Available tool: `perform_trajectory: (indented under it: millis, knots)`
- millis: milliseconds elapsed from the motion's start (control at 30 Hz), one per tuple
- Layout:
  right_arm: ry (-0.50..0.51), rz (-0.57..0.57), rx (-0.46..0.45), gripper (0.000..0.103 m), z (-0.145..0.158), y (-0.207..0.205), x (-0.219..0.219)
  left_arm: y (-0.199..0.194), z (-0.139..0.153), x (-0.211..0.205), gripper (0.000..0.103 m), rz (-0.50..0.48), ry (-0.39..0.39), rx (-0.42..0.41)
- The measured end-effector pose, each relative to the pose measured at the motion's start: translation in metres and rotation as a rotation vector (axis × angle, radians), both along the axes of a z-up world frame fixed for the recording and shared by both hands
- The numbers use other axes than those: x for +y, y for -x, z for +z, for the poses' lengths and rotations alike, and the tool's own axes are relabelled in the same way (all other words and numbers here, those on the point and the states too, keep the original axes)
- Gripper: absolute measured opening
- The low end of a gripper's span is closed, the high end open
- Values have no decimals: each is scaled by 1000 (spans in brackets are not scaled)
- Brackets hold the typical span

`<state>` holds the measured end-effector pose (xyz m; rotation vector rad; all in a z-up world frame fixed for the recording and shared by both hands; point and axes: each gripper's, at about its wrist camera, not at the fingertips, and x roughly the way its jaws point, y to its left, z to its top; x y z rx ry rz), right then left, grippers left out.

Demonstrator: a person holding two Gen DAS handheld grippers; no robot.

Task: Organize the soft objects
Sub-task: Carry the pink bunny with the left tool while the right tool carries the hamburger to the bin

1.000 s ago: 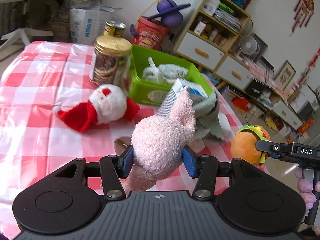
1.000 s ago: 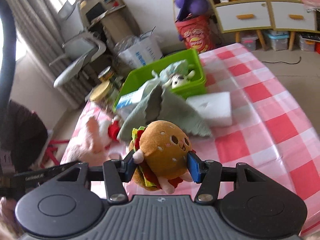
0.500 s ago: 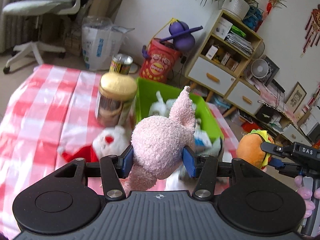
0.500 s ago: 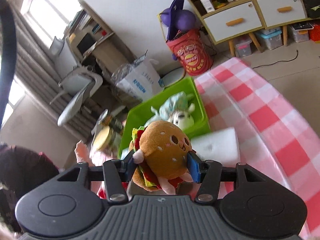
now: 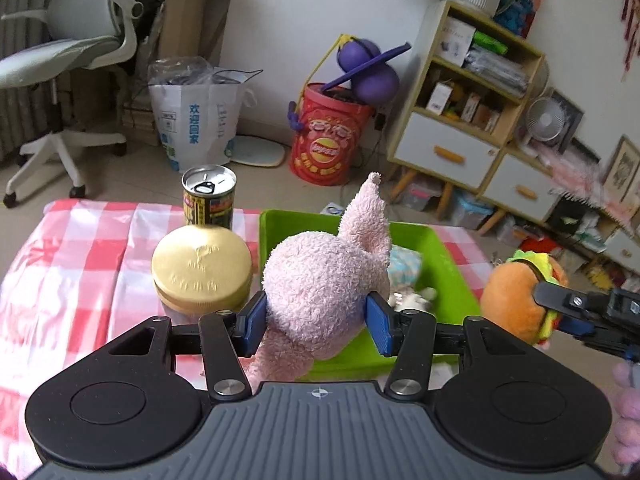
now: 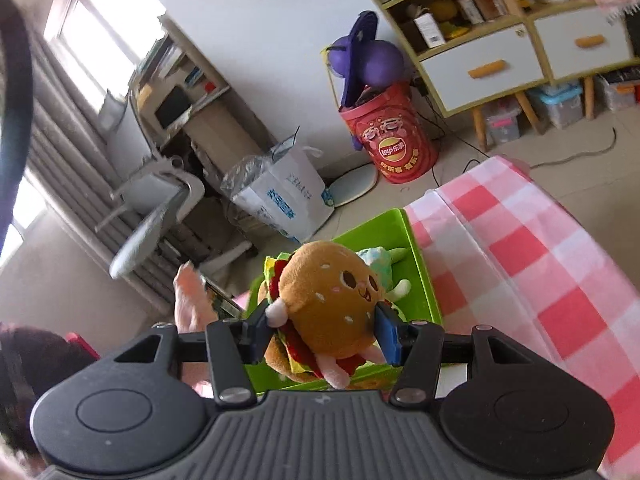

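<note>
My left gripper is shut on a pink plush bunny and holds it above the near edge of the green bin. My right gripper is shut on a burger plush and holds it over the green bin. The burger plush also shows in the left wrist view, to the right of the bin. A pale blue soft toy lies inside the bin.
A glass jar with a gold lid and a tin can stand left of the bin on the red-checked tablecloth. Beyond the table are a red drum, a white bag, an office chair and shelves.
Both grippers have risen and moved forward with their toys, from over the middle of the table to over the green bin. The Santa plush and grey cloth have dropped out of view.
</note>
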<state>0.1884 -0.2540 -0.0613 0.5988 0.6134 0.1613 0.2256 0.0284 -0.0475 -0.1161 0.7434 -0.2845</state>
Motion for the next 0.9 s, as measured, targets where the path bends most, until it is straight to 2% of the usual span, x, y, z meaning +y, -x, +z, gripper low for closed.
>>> perform_trajectory:
  millis: [200,467,633,800,867,900]
  knots:
    - [78,23,9,26,-21,-24,14,-37,-16,-24,53,-12,-77,-1]
    - [190,44,37,26,-41,-41,25,-65,-50,-51,53,-24,-178,28]
    - [273,35,45,27,-43,-44,31,-73,-57,-55,53,-5,-201,19]
    - [266,37,47,28,-45,-46,30,-73,-58,-59,54,-9,-203,9]
    - [260,36,51,30,-46,-46,29,-75,-57,-60,57,-18,-199,-3]
    - [256,37,49,33,-46,-46,29,-74,-56,-60,63,-25,-189,-13]
